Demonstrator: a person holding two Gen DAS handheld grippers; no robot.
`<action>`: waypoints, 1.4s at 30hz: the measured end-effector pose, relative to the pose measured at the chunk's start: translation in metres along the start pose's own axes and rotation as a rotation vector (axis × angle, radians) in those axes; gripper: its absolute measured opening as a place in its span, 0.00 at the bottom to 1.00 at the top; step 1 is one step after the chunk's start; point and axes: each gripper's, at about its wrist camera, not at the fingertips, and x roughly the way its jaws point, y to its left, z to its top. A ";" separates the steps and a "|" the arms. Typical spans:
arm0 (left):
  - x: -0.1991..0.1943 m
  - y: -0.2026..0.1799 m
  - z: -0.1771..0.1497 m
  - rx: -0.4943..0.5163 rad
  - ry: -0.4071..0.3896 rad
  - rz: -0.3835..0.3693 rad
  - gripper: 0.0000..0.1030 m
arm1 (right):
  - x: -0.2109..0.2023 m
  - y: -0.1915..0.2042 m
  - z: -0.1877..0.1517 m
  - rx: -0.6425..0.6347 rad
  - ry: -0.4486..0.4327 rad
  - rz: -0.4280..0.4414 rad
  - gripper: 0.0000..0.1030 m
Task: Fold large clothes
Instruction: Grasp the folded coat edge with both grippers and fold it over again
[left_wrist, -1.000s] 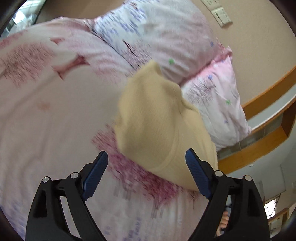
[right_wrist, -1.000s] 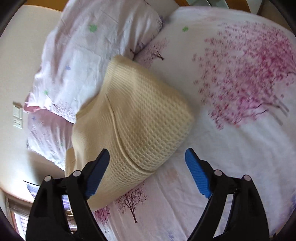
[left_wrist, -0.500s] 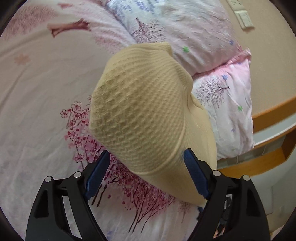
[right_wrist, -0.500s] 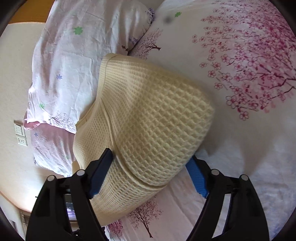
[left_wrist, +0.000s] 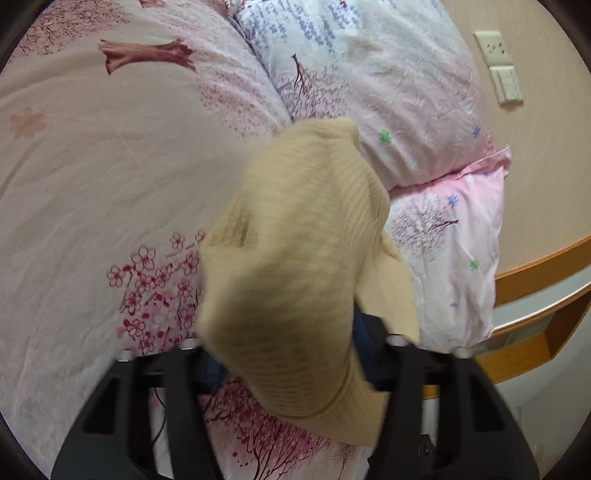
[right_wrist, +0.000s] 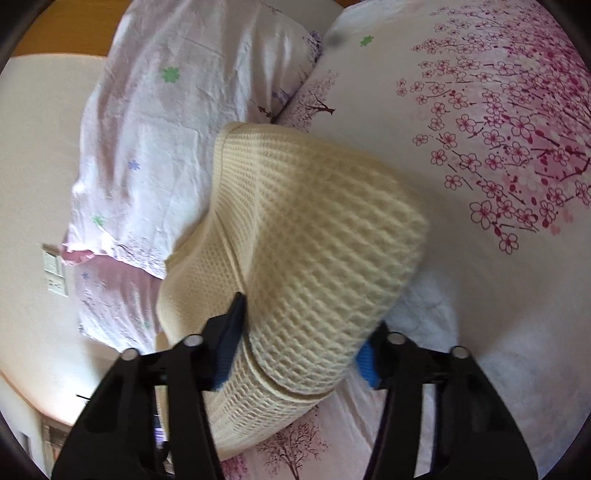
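Covering most of both views, the bed (left_wrist: 92, 192) (right_wrist: 498, 277) carries a sheet printed with pink blossom branches. Two pillows (left_wrist: 388, 92) (right_wrist: 166, 129) in pale floral cases lie stacked at its head, against a beige wall with a socket plate (left_wrist: 493, 46) and a switch plate (left_wrist: 509, 85). The folded cream waffle-knit garment (left_wrist: 295, 258) (right_wrist: 314, 240) rests on the sheet, with its far edge touching the pillows. The left gripper (left_wrist: 288, 354) straddles the near end of the garment; the cloth hides its blue pads, so it cannot be determined whether its fingers are clamped. The right gripper (right_wrist: 299, 343) has its fingers (right_wrist: 231, 332) pressed against both sides of the near fold, gripping the garment.
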 end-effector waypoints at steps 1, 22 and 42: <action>-0.003 -0.002 0.002 0.015 0.002 -0.016 0.41 | -0.003 0.002 0.001 -0.004 -0.004 0.014 0.41; -0.123 0.032 -0.032 0.130 -0.037 -0.007 0.36 | -0.090 0.003 -0.080 -0.264 0.097 -0.038 0.43; -0.118 0.047 -0.030 0.104 -0.097 0.050 0.68 | -0.012 0.167 -0.177 -1.079 0.062 -0.166 0.42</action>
